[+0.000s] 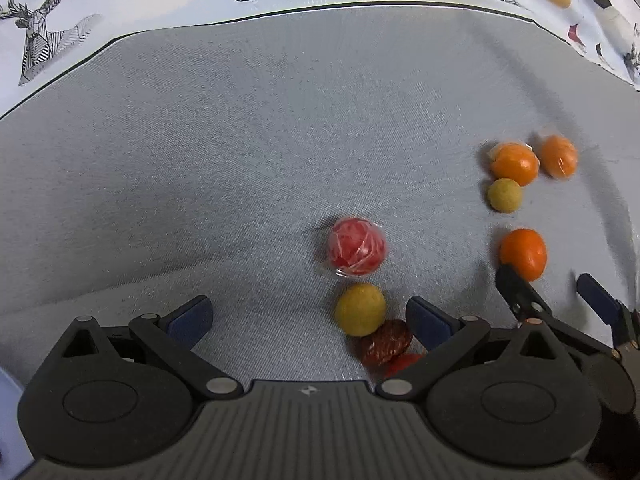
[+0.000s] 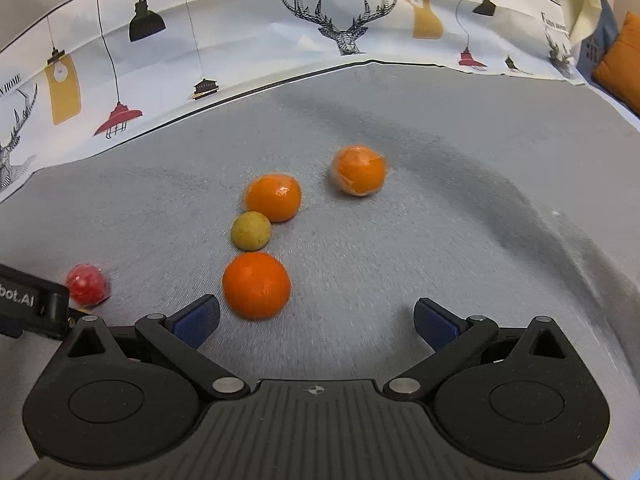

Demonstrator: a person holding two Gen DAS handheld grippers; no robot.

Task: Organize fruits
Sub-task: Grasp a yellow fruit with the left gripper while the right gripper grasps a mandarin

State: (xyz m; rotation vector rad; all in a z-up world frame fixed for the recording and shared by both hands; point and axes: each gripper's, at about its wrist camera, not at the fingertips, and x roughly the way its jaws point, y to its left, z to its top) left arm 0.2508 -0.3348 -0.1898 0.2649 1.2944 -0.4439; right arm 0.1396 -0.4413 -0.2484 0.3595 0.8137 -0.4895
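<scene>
In the left wrist view my left gripper is open and empty over the grey cloth. A wrapped red fruit, a yellow-green fruit, a dark red fruit and a half-hidden red one lie by its right finger. My right gripper is open and empty; it also shows in the left wrist view. A bare orange lies just ahead of its left finger. Beyond are a small yellow-green fruit and two wrapped oranges.
A white printed cloth with deer and lamps borders the grey cloth at the back. An orange cushion sits at the far right. The left gripper's body shows at the right wrist view's left edge.
</scene>
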